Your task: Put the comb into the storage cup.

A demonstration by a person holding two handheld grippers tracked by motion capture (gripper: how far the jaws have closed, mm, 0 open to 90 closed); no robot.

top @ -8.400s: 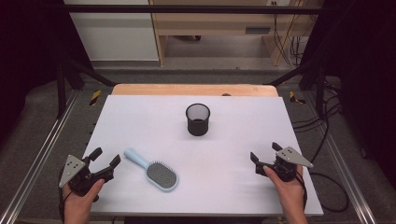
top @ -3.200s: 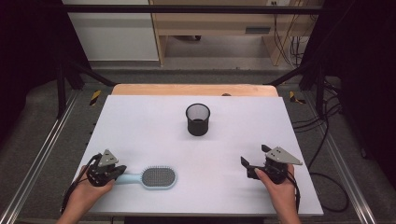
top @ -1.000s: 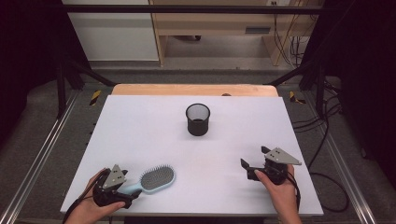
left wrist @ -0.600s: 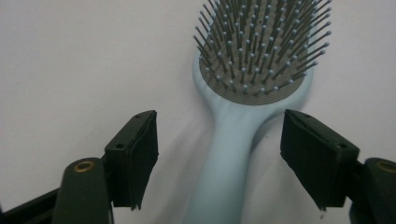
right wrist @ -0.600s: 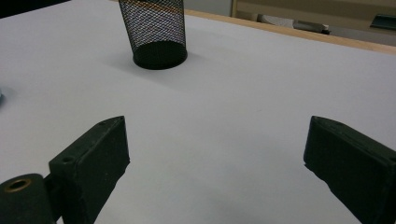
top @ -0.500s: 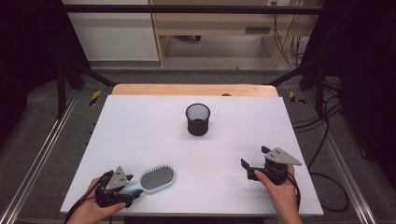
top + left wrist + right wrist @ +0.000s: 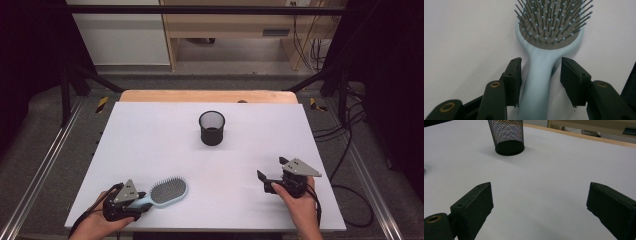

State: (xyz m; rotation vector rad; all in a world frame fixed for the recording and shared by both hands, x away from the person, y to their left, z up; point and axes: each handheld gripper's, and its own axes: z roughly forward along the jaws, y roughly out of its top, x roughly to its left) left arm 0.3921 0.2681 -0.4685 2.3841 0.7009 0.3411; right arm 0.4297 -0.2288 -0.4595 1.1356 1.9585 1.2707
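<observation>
The white table [image 7: 150, 135] carries everything here. Near its centre, a little toward twelve o'clock, a black mesh cup [image 7: 212, 128] stands upright; from the right gripper view the same cup [image 7: 506, 136] sits at about eleven o'clock, well apart from the jaws.

The light blue hairbrush [image 7: 165, 192] lies flat at about seven o'clock on the table, close to the near edge, bristles up, its handle running toward eight o'clock into the left gripper [image 7: 135, 200]. In the left gripper view the handle of the hairbrush [image 7: 537, 75] passes between the two black jaws, which have just been closing — a narrow gap shows on each side, so the pads do not yet press on it.

The right gripper [image 7: 272, 175] sits at five o'clock, held just above the bare surface — its jaws stand wide apart with nothing between them.
</observation>
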